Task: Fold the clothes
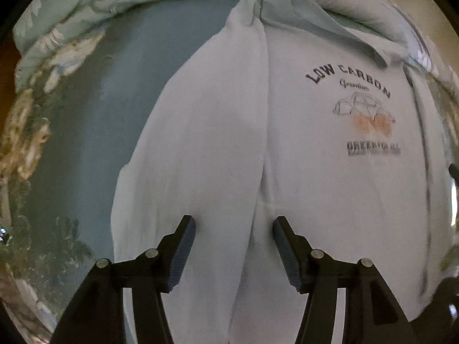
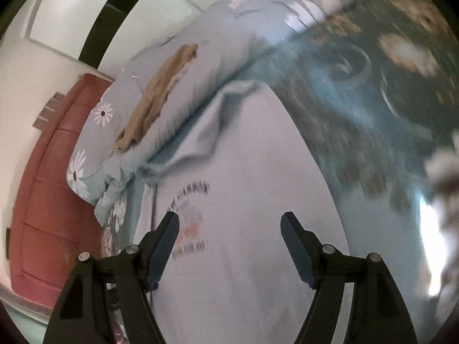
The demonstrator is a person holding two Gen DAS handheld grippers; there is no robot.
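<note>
— Grippers?
— Left gripper [image 1: 233, 223] points steeply down over the white T-shirt [image 1: 315, 172] on the bedsheet [image 1: 114, 114], jaws apart, nothing held.
— Right?
— Right gripper [image 2: 229, 220] slants down over its print — released too.

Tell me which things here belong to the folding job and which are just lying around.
Part of the job:
pale printed T-shirt
left gripper, open
right gripper, open

Lying about:
rumpled light-blue floral quilt
tan crumpled garment
red-brown wooden door
</note>
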